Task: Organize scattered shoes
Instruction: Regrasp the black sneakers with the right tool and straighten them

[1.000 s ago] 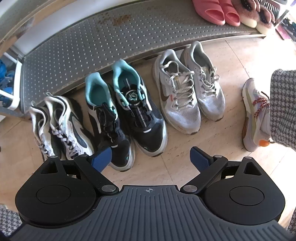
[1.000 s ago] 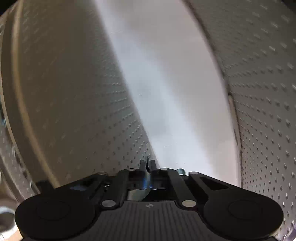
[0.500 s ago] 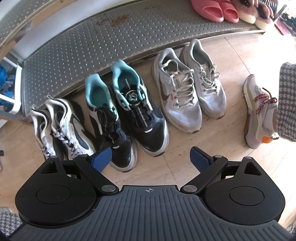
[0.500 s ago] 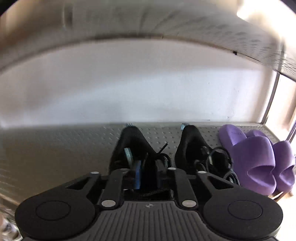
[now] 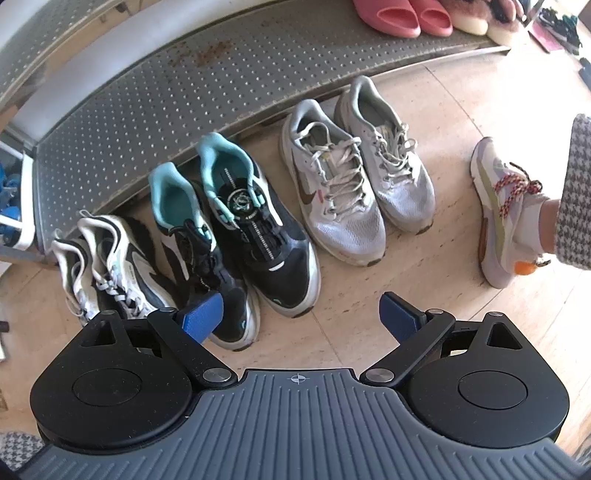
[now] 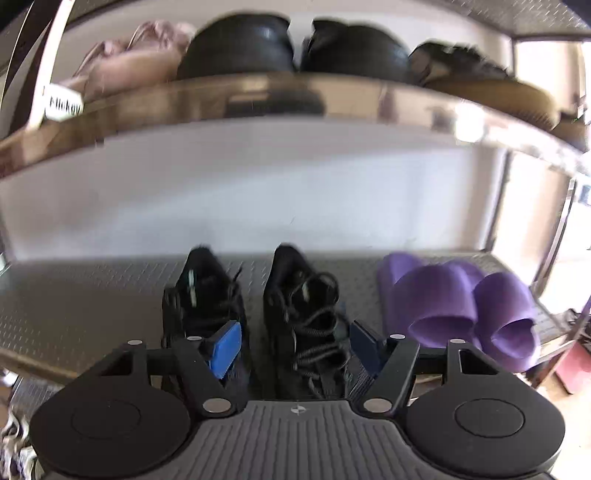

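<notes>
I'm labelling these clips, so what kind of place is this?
Probably a home entryway: a metal shoe rack with purple slippers on a shelf, and sneaker pairs lined up on the tiled floor.

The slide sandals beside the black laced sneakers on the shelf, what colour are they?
Purple. The slide sandals show best in the right wrist view.

Six sneakers (image 5: 258,236) on the floor; two black shoes (image 6: 303,317) shelved; two purple slides (image 6: 461,306); two pink slides (image 5: 406,14).
</notes>
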Motion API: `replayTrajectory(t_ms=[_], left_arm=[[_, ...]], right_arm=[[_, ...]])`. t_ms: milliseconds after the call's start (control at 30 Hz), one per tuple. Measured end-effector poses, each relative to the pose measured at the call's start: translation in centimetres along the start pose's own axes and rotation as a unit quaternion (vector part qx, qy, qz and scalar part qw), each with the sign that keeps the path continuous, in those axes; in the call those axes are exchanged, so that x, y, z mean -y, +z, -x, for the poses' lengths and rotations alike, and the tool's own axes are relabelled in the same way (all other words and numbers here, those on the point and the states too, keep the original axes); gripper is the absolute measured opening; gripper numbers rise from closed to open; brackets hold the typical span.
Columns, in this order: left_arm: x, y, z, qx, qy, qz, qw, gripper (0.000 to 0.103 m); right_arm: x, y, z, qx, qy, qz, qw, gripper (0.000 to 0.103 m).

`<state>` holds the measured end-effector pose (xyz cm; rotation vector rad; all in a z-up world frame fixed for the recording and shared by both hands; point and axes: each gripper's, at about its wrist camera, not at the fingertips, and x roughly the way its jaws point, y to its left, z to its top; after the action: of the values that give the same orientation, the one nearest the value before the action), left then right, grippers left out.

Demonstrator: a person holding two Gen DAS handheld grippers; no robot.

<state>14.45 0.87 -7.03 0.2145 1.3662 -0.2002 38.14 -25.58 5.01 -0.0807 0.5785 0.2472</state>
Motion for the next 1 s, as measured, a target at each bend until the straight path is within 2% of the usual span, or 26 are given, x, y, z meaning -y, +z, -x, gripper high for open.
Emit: replayTrajectory(t_ms=[133, 233, 333, 367, 400, 467, 500, 533, 567, 733, 1000], left_arm=[[0.1, 0.3, -0.7, -0.007, 0.001, -0.001, 1.0000, 0.095], [0.1, 0.4, -1.1, -0.013, 0.001, -0.004, 0.9999, 0.095], [0.0, 0.4, -1.3, -0.016, 0.001, -0.002, 0.9999, 0.095], [0.0, 0.4, -1.3, -0.017, 0.000, -0.002, 0.9999, 0.095], [0.0, 0.4, -1.3, -0.017, 0.000, 0.000, 0.9998, 0.095], [0.0, 0.4, -1.4, -0.018, 0.000, 0.001, 0.9998, 0.095], [0.0, 0.4, -1.4, -0.019, 0.001, 0.001, 0.9998, 0.095], [0.1, 0.4, -1.5, -0.019, 0.001, 0.000, 0.9998, 0.095], [0.2, 0.4, -1.5, -0.020, 0.002, -0.001, 0.9998, 0.095], [0.6, 0.3, -1.9, -0.026, 0.002, -0.010, 0.9996, 0.095], [0.7, 0.3, -2.5, -0.032, 0.005, -0.009, 0.9994, 0.095]], right_arm=[[1.0, 0.2, -2.2, -0.020, 0.042, -0.047, 0.998, 0.079], [1.2, -0.2, -4.1, -0.037, 0.059, -0.070, 0.995, 0.085], [0.7, -0.1, -5.3, -0.047, 0.065, -0.074, 0.994, 0.084], [0.4, 0.0, -5.8, -0.052, 0.061, -0.069, 0.994, 0.079], [0.0, 0.0, -6.4, -0.056, 0.051, -0.056, 0.996, 0.076], [-1.0, -0.1, -7.1, -0.061, 0.022, -0.023, 0.998, 0.059], [-1.4, -0.1, -7.2, -0.060, 0.008, -0.018, 0.998, 0.056], [-1.8, -0.1, -7.4, -0.058, -0.011, -0.014, 0.998, 0.045], [-2.2, -0.1, -7.5, -0.056, -0.027, -0.009, 0.998, 0.038], [-5.8, -0.4, -8.0, -0.047, -0.088, 0.055, 0.993, 0.035], [-7.3, -0.3, -10.6, -0.009, -0.162, 0.063, 0.985, 0.036]])
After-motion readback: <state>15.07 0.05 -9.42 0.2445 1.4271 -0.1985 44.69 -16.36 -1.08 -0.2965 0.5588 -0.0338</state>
